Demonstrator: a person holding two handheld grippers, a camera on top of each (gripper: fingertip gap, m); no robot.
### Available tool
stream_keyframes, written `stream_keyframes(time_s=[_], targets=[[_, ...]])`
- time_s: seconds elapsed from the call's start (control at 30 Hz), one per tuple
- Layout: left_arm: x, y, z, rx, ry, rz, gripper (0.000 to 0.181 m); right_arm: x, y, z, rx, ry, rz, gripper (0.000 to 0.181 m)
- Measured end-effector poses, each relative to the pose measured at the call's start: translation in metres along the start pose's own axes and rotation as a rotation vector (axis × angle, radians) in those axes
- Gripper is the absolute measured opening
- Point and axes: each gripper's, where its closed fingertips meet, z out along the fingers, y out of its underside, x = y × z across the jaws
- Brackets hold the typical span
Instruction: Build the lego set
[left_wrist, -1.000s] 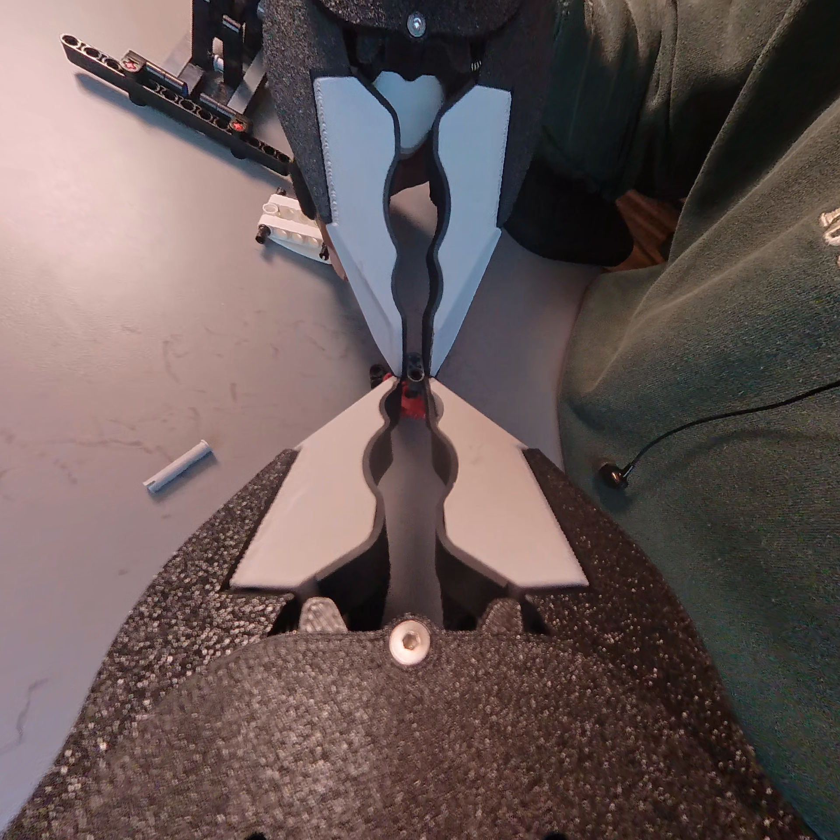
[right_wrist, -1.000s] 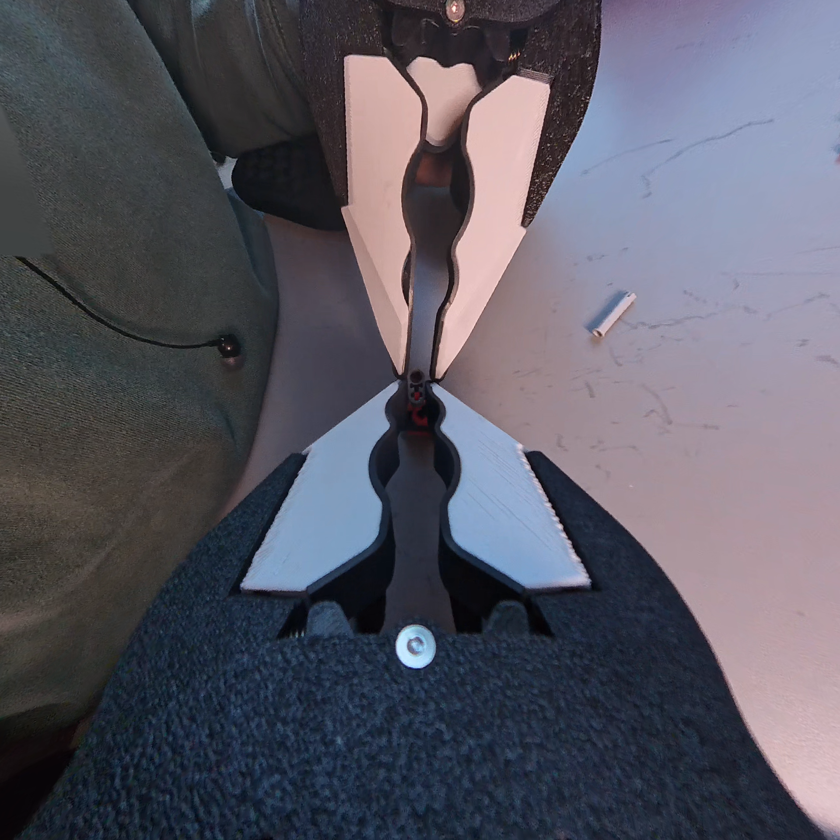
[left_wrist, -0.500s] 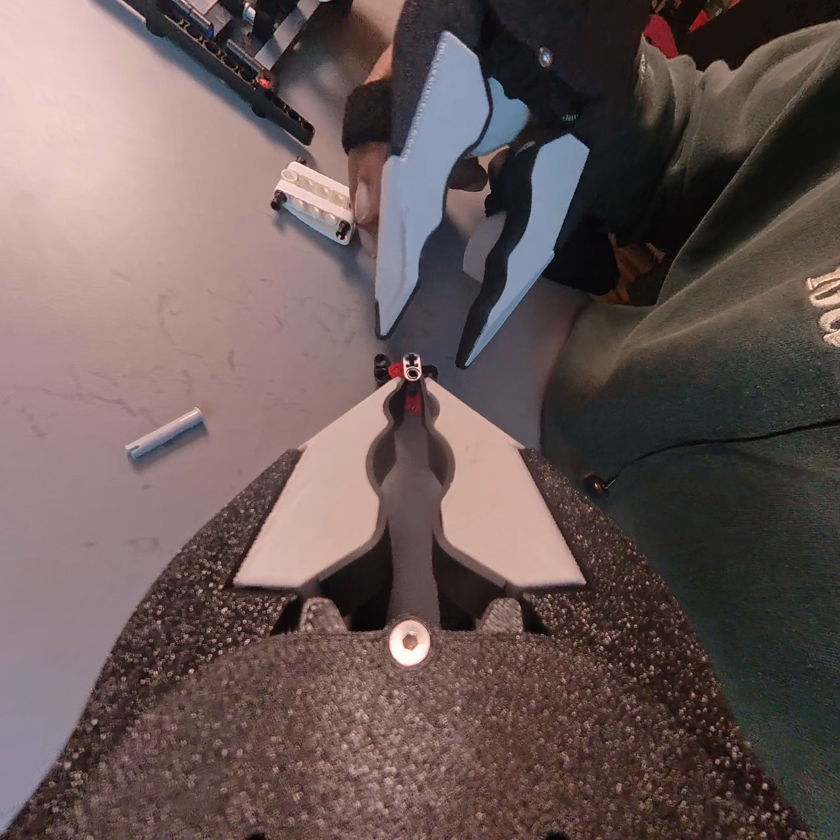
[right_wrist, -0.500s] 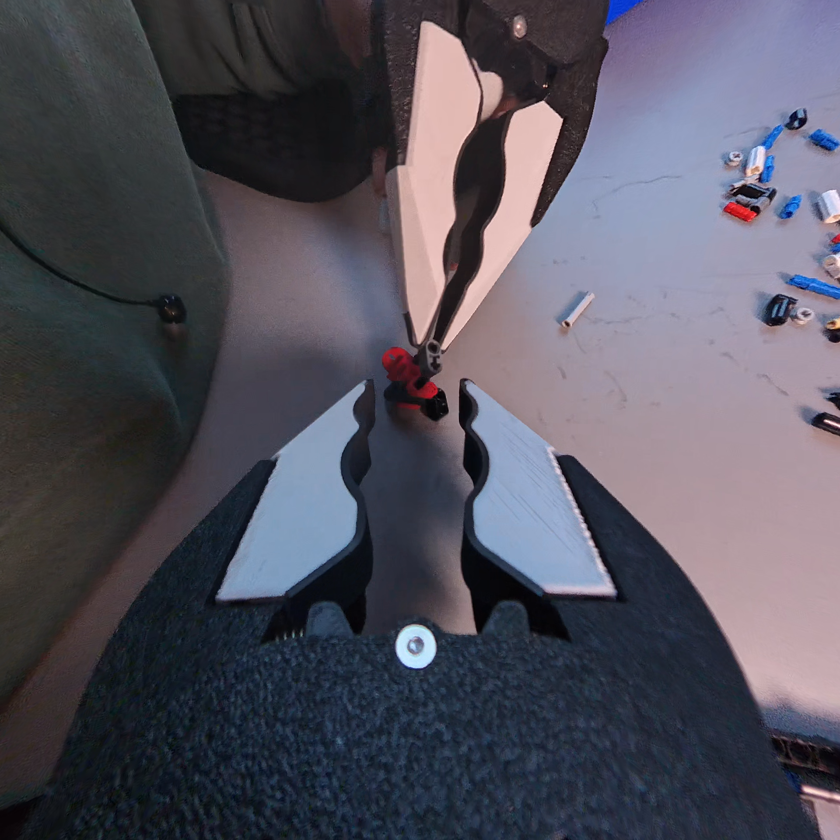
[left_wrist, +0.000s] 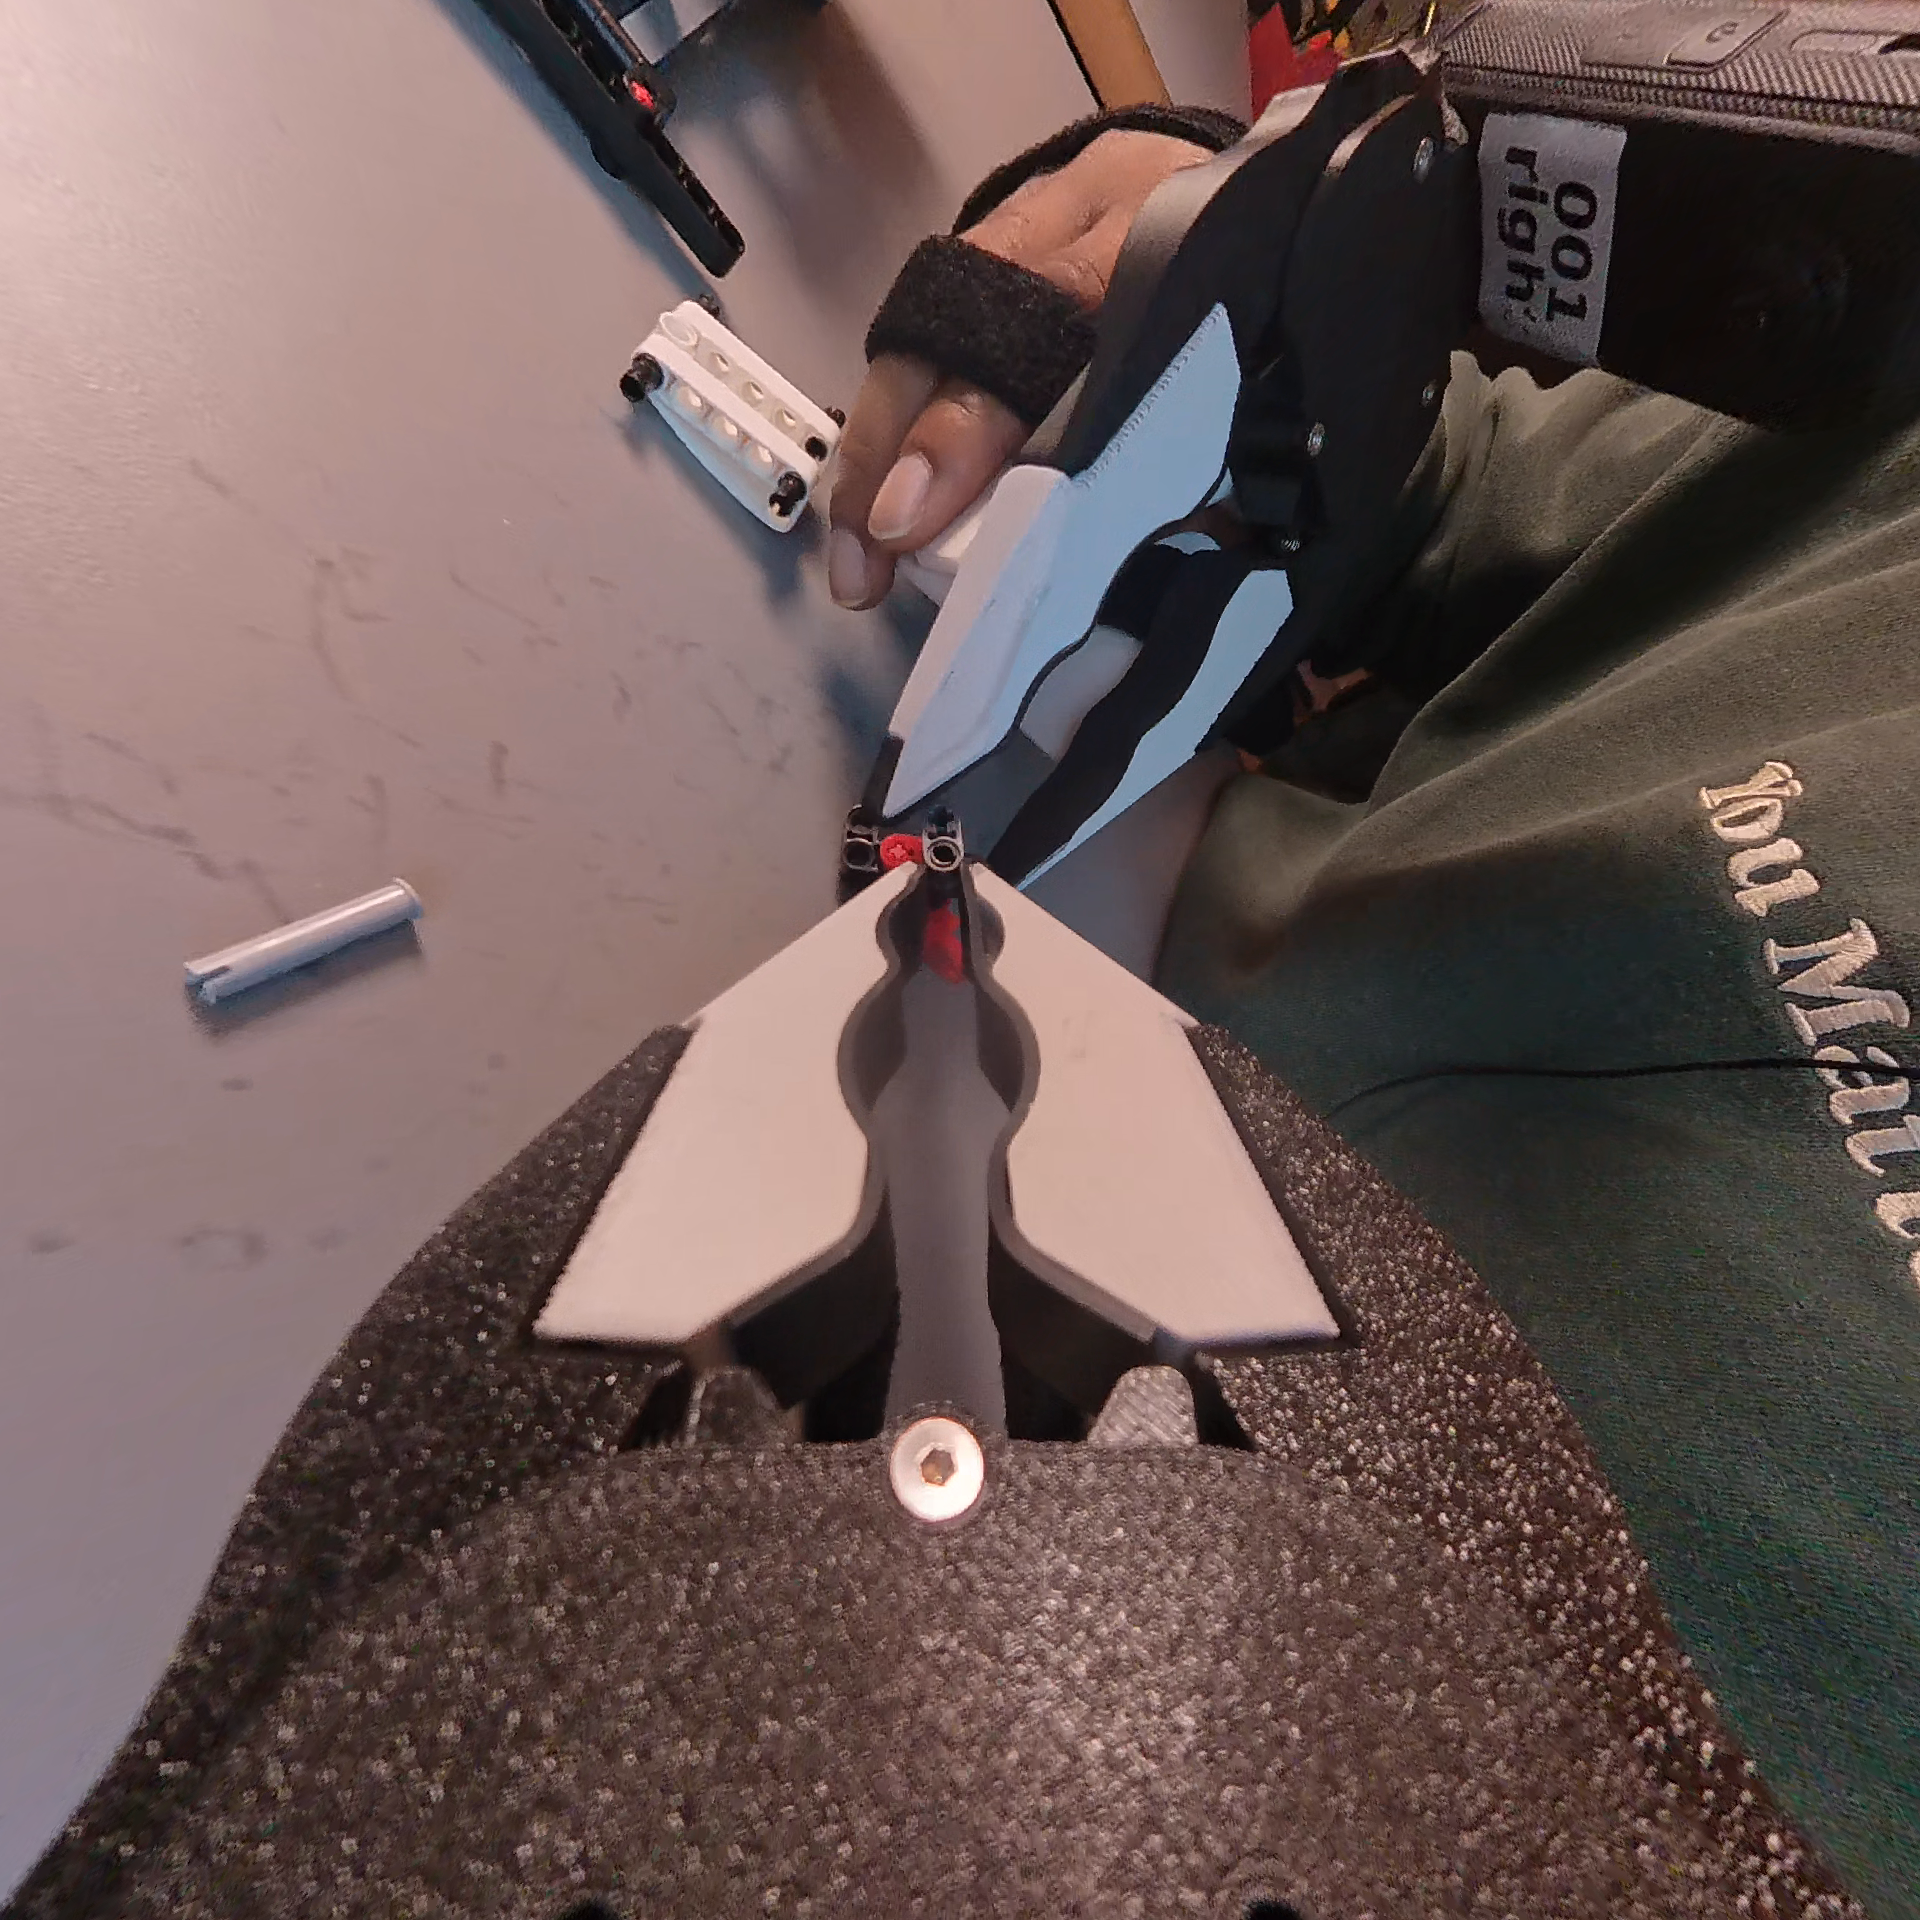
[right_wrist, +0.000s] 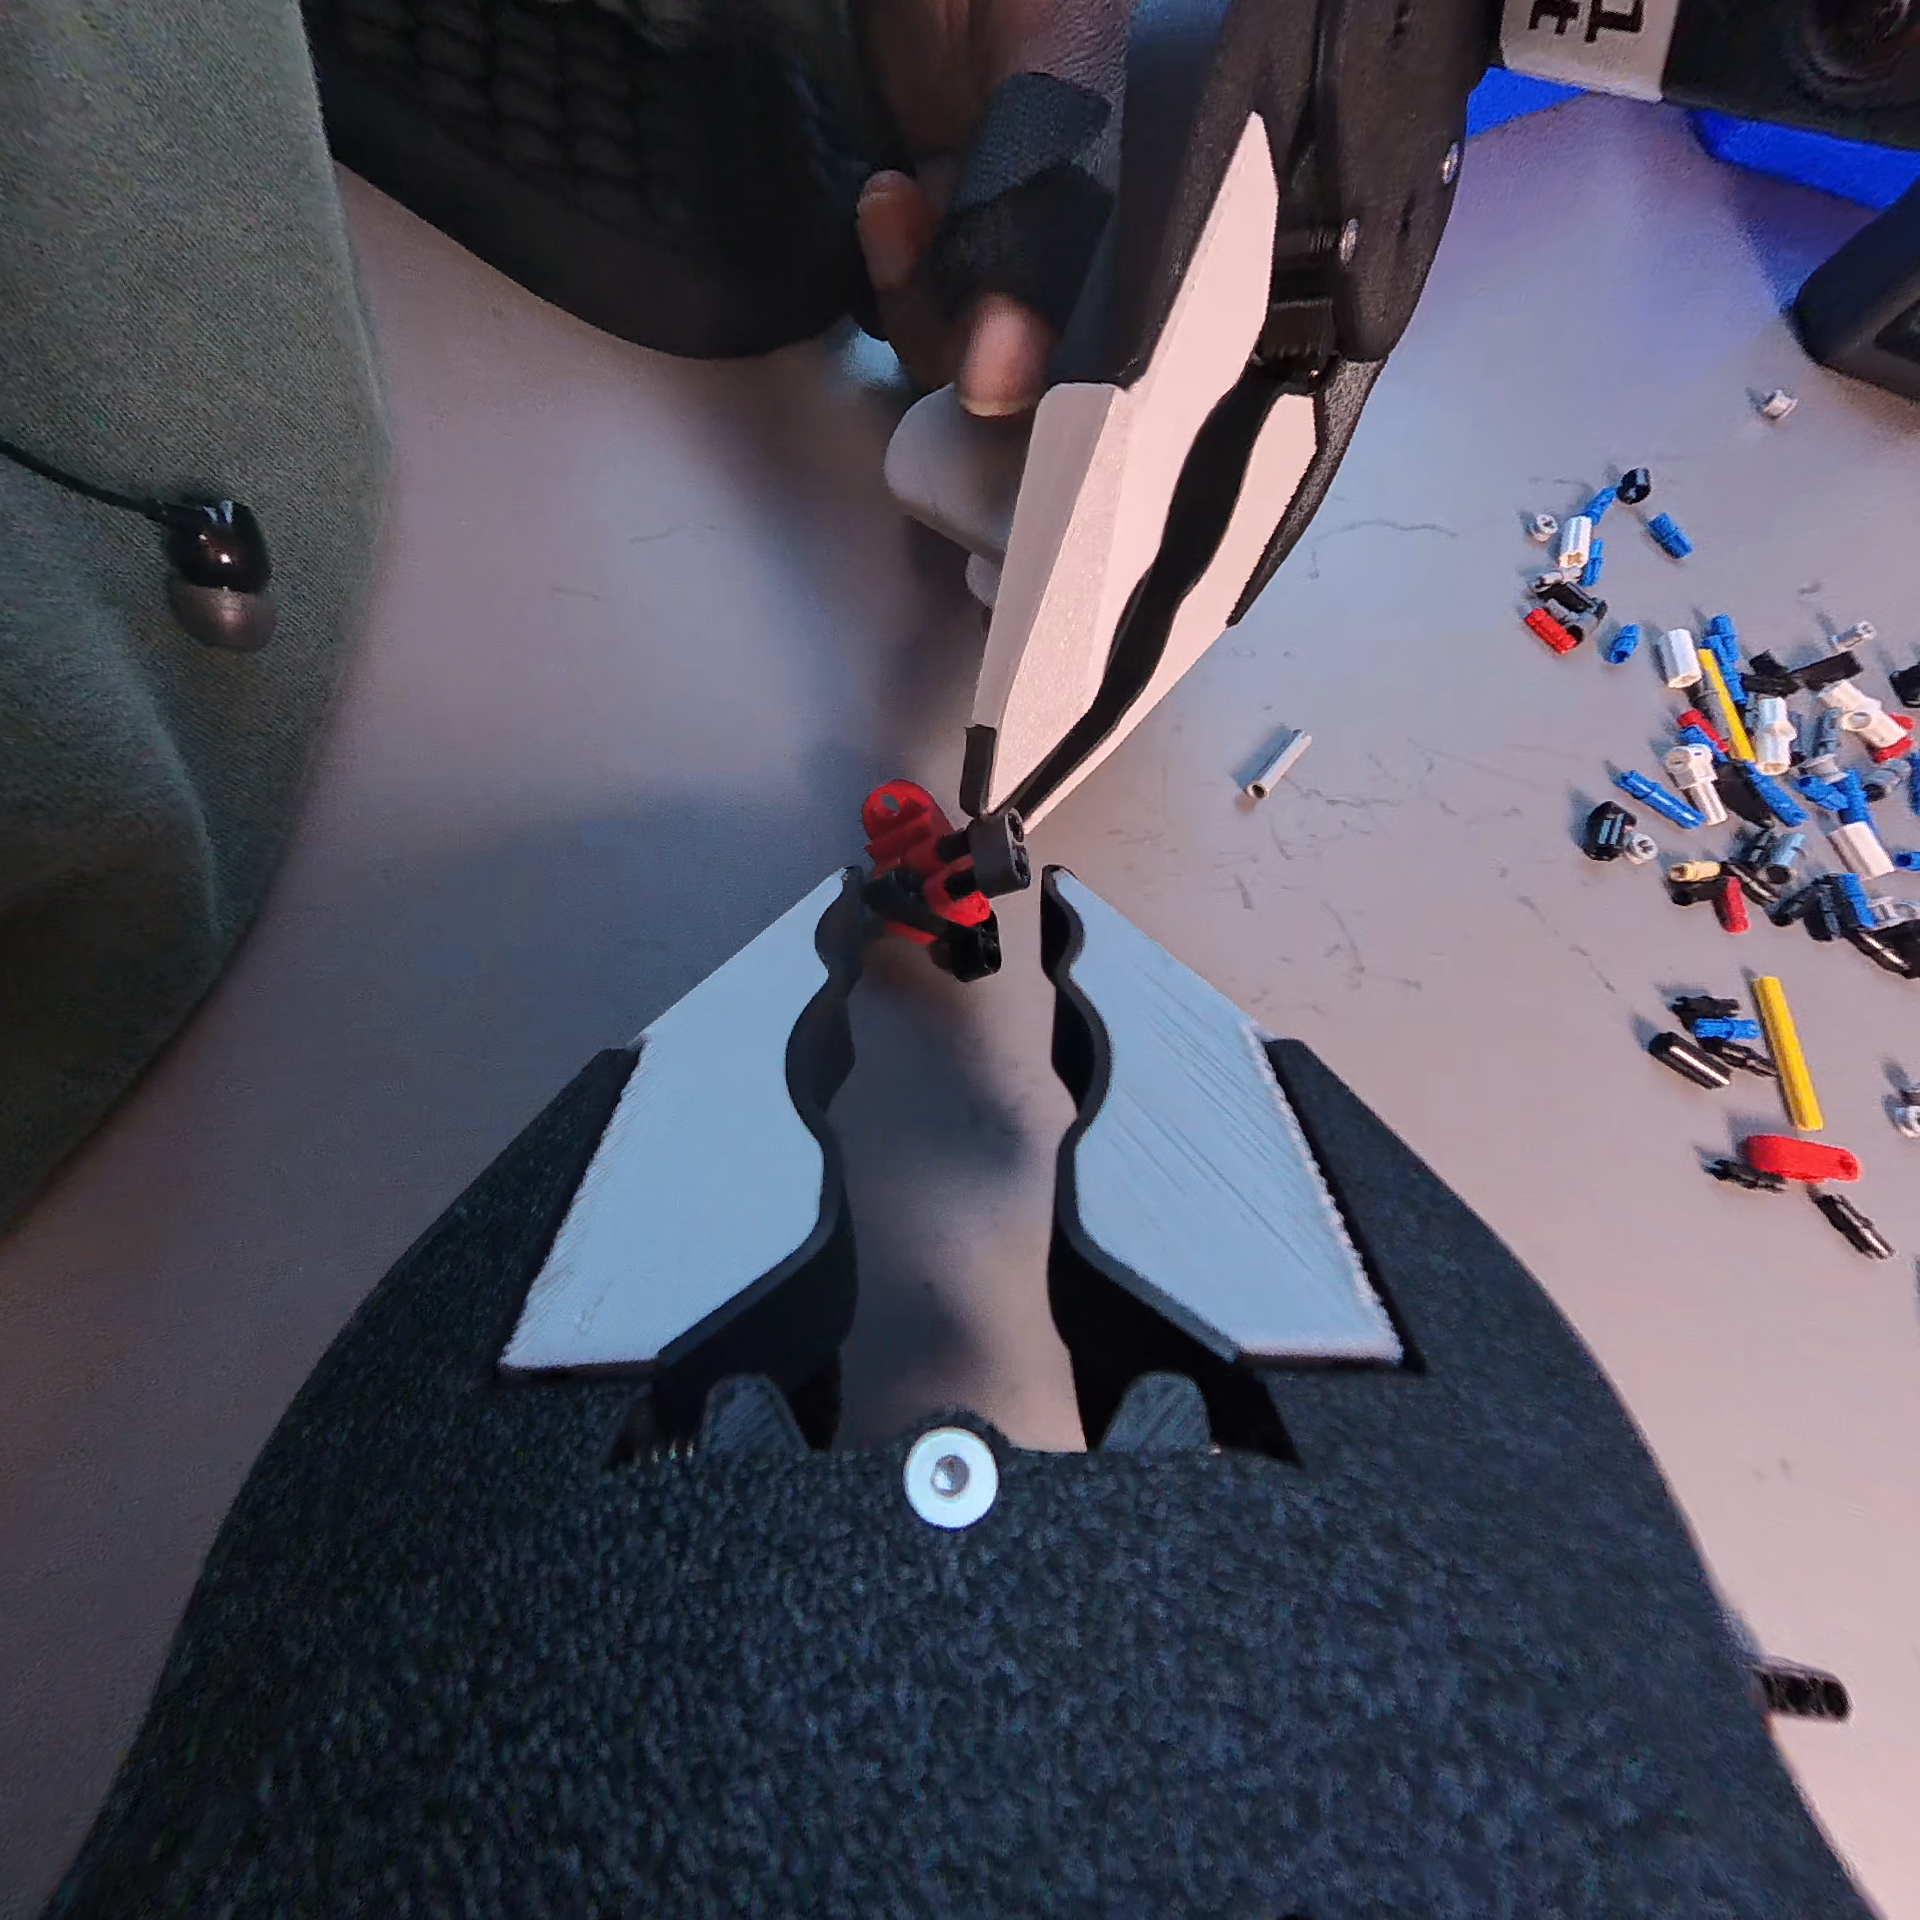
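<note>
The left hand-held gripper (left_wrist: 940, 883) pinches a small red-and-black pin-and-connector lego sub-assembly (right_wrist: 935, 883) between its narrowed fingertips and holds it just above the grey table (left_wrist: 364, 644), near the table's front edge where the person in a green sweatshirt (left_wrist: 1558, 1143) sits. The right hand-held gripper (right_wrist: 945, 883) faces it with jaws spread wide and nothing in them; in the right wrist view the little assembly hangs between its tips, one tip at or almost at the black part.

Judging by this, the step in hand is a re-grip or push on the sub-assembly. The next move calls for closing the right fingers squarely on the free red-and-black end without twisting it out of the left's thin hold.

Farther out on the table lie a light grey tube-shaped pin (left_wrist: 301, 940), then a white holed beam block with black pins (left_wrist: 732, 416), and near the far edge a long black beam frame (left_wrist: 623, 114). Towards the table's right side a scatter of blue, black, white, red and yellow loose pieces (right_wrist: 1766, 769) waits.
</note>
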Motion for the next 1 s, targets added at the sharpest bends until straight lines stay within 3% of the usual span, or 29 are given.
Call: stream_keyframes(time_s=[0.6, 1.0], targets=[[-0.0016, 0.0005, 0.0002, -0.06, -0.065, 0.123, 0.005, 0.0009, 0.0018, 0.0011, -0.011, 0.099, -0.137, 0.03], [0.0004, 0.0016, 0.0027, -0.091, -0.033, 0.103, 0.004, -0.002, -0.0009, 0.0037, -0.02, 0.12, -0.19, 0.033]])
